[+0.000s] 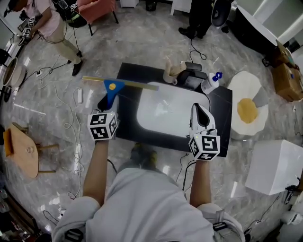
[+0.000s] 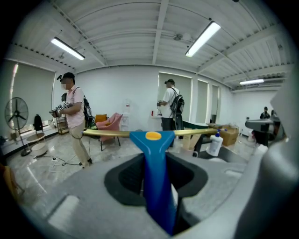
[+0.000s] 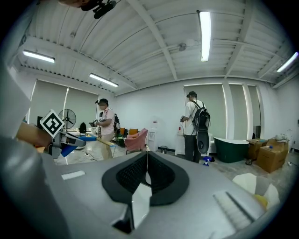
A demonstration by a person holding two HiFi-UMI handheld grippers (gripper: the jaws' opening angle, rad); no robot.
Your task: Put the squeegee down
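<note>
My left gripper (image 1: 105, 105) (image 2: 155, 173) has its 2 jaws closed on the blue plastic handle of a squeegee with a long brass-coloured blade bar (image 1: 113, 87) (image 2: 154, 139). The jaws stand partly apart, only as wide as the handle between them. In the left gripper view the handle runs straight away from me and fans out into a blue head with 1 yellow round spot, and the bar lies level across it. In the head view the squeegee is over the far left corner of the black rectangular tabletop (image 1: 129, 72). The left end of the bar reaches out past the table's left edge. The right end is over the far edge of the glossy white rounded-rectangle panel (image 1: 165, 113) that lies on the table. I cannot tell whether the bar touches the table.

My right gripper (image 1: 198, 109) (image 3: 146, 169) is at the near right part of the white panel. Its 2 jaws are pressed together with nothing between them.

At the far right of the table stands a white spray bottle with a blue top (image 1: 210, 82) (image 2: 215, 144). Right of the table, on the marble floor, lies a fried-egg-shaped rug (image 1: 247, 111), and nearer me a white cube-shaped block (image 1: 277, 166). To the left is a round wooden stool (image 1: 23, 150). Far left, a person in a pink top (image 1: 45, 21) (image 2: 74, 122) stands near a pink armchair (image 1: 97, 8) (image 2: 110, 124).
</note>
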